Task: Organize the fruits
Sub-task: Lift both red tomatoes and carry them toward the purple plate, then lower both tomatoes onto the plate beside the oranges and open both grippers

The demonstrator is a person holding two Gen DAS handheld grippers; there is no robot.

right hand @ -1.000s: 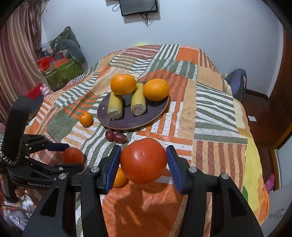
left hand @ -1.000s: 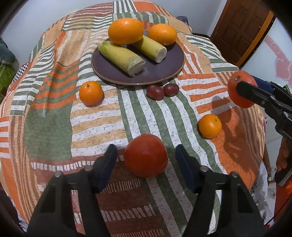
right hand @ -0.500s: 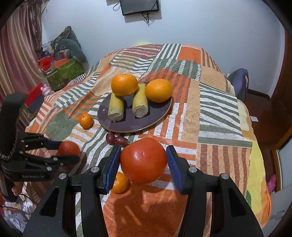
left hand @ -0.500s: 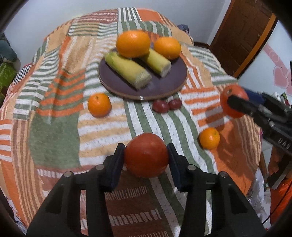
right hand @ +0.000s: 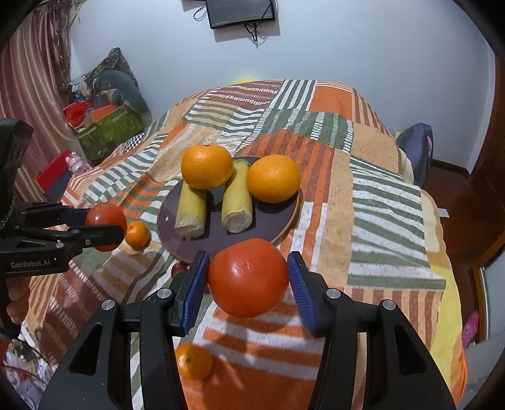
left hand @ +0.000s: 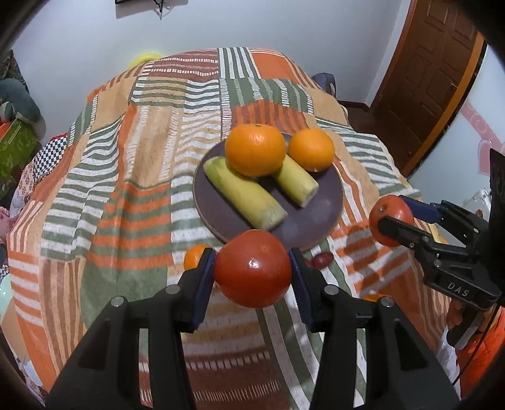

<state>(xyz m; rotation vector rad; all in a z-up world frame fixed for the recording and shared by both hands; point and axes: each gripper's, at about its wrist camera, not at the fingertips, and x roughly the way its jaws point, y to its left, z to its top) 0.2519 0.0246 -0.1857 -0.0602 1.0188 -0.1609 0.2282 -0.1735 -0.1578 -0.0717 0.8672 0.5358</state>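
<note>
Left wrist view:
— Where's your tomato (left hand: 252,272)?
— Clamped in my left gripper (left hand: 252,277), held up just short of the plate (left hand: 318,217)'s near rim. My right gripper (right hand: 247,280) pinches another tomato (right hand: 247,277), equally close.
— What's on the plate?
— Two oranges (left hand: 255,149), two cane pieces (left hand: 244,193); front part bare.

Wooden door (left hand: 435,79); wall-mounted screen (right hand: 241,12); green box (right hand: 107,132), perhaps storage.

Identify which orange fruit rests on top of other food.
The larger orange at the plate's far left: it sits on both yellow-green stalks; the others don't.
</note>
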